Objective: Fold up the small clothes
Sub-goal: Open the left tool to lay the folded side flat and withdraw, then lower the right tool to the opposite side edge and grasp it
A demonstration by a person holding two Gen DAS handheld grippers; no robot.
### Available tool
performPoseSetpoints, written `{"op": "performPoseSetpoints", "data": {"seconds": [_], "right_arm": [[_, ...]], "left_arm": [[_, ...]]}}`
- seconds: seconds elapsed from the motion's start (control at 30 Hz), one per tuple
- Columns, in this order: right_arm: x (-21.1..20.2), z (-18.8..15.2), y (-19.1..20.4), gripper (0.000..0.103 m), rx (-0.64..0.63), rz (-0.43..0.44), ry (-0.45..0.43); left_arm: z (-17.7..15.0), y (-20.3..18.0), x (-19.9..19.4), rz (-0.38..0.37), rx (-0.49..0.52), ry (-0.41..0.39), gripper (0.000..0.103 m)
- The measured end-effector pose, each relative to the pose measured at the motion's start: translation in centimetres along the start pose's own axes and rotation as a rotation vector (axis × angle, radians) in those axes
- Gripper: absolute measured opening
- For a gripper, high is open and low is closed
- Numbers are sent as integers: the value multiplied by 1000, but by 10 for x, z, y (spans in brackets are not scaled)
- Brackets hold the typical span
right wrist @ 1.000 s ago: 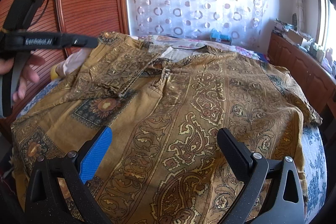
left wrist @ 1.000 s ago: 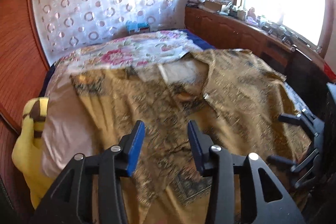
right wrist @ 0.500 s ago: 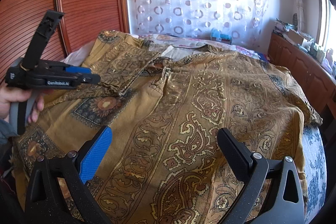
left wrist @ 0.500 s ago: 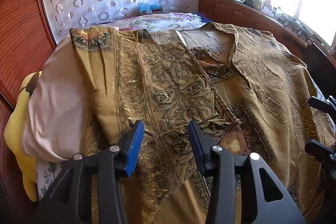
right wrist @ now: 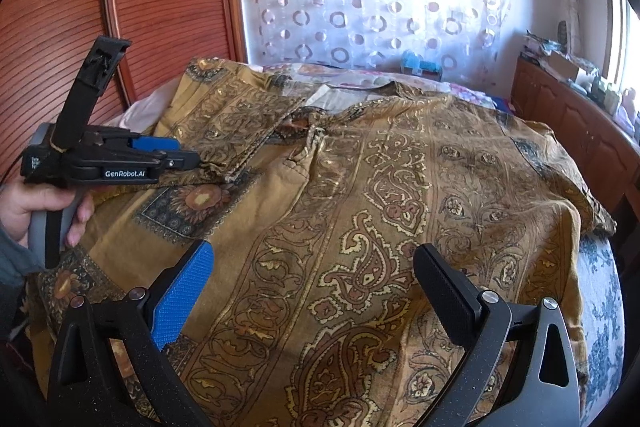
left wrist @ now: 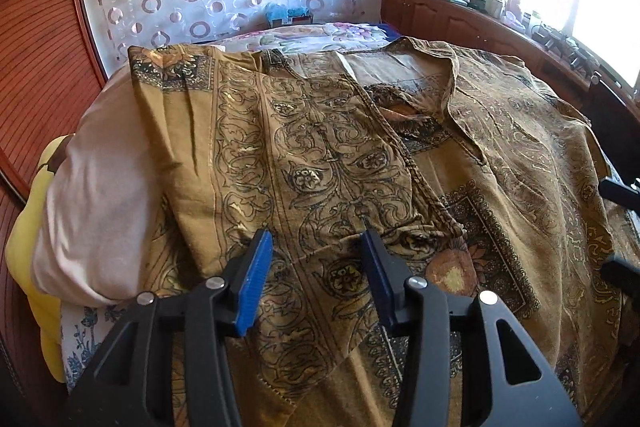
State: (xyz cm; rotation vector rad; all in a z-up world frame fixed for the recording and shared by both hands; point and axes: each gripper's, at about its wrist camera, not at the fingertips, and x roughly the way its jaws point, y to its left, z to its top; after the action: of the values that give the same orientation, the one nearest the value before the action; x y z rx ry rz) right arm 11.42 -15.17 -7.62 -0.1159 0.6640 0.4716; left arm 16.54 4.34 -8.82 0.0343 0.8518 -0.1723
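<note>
The mustard-gold patterned garment lay spread across the bed, covering most of it. Taking its collar opening as the landmark: the sleeve on the wardrobe side of the collar had been folded inward, so that its cuff end rested on the garment's body below the collar, probably to narrow the shape for further folds.

The left hand-held gripper sat low over that folded sleeve's end, its jaws partly apart and just opening a little wider; fabric lay beneath them, but the pads did not appear to press on it, which reads as a release after laying the sleeve down. A hand gripped its handle on the wardrobe side.

The right hand-held gripper hovered nearer the hem, below the collar, jaws wide and empty above the paisley panel, seemingly waiting. The far sleeve, on the window side of the collar, looked unfolded.
</note>
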Motion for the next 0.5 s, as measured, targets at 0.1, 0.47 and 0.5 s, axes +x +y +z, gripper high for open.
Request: {"op": "performPoseSetpoints", "data": {"seconds": [0.1, 0.47, 0.5], "right_arm": [[-10, 2, -16, 101, 13, -47, -24], [-47, 20, -157, 97, 96, -263, -14], [-48, 20, -172, 96, 106, -281, 0]], "left_arm": [[2, -2, 2, -1, 5, 2, 49], [5, -2, 3, 6, 7, 4, 50], [5, -3, 3, 6, 7, 5, 50]]}}
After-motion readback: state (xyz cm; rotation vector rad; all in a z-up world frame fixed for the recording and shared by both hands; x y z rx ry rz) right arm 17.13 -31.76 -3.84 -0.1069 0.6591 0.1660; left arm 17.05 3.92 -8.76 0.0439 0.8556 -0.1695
